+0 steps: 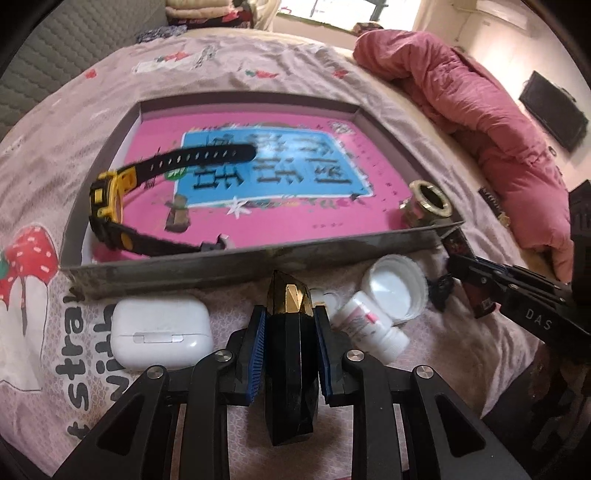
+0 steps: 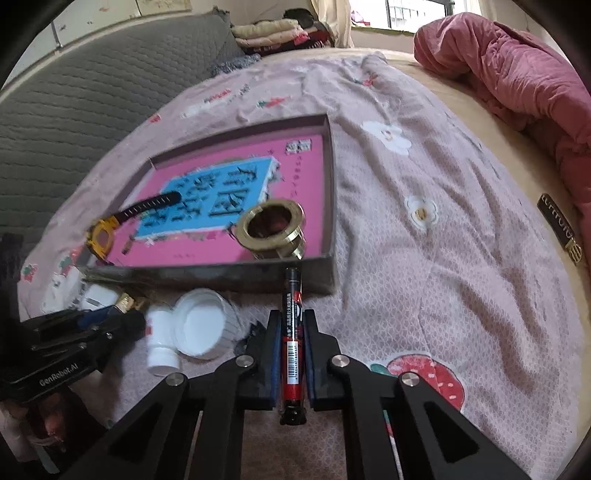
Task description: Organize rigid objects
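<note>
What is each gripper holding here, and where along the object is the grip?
Left gripper: the black-and-gold faceted bottle, gripped across its black body below the gold top. Right gripper: the red-and-black marker, gripped at mid-barrel.

A bed (image 2: pixel 424 258) with a pink strawberry-print sheet (image 1: pixel 221 66) fills the room. A grey quilted headboard (image 2: pixel 92 96) stands along its far-left edge, a rumpled pink duvet (image 1: pixel 480 110) lies at the right, and a bright window (image 2: pixel 406 14) is beyond.
</note>
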Tool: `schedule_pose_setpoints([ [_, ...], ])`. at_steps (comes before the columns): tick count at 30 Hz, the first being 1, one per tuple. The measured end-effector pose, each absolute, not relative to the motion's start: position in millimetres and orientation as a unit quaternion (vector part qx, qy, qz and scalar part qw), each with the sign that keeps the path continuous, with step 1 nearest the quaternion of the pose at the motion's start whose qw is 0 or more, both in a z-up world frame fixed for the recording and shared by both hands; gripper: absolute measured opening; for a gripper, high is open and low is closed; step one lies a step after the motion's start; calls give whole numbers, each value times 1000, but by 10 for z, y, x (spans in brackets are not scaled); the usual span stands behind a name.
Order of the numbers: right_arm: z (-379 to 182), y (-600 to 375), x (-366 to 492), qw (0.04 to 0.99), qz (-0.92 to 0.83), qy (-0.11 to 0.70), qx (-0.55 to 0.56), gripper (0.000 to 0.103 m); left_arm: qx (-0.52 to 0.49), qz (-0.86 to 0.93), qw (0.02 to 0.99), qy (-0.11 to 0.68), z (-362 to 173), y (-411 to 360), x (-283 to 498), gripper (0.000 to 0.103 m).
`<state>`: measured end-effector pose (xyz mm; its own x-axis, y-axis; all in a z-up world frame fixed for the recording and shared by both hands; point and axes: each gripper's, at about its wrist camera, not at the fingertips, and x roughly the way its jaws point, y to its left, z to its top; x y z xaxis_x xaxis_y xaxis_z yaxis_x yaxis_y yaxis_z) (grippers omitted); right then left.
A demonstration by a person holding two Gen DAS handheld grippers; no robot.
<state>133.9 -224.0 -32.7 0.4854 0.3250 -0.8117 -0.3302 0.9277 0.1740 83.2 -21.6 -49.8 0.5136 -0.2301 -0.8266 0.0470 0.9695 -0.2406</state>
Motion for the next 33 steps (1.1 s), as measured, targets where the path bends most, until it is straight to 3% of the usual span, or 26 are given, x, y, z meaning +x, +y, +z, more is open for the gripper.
schedule_pose_setpoints([
  [24,-103,-2222,1261,860,261,432,73,11,-103,-75,885,448,-168,-116,706,25],
  [33,69,-1960,1141,870,305,384,52,11,-97,-68,899,422,-45,-55,718,25],
])
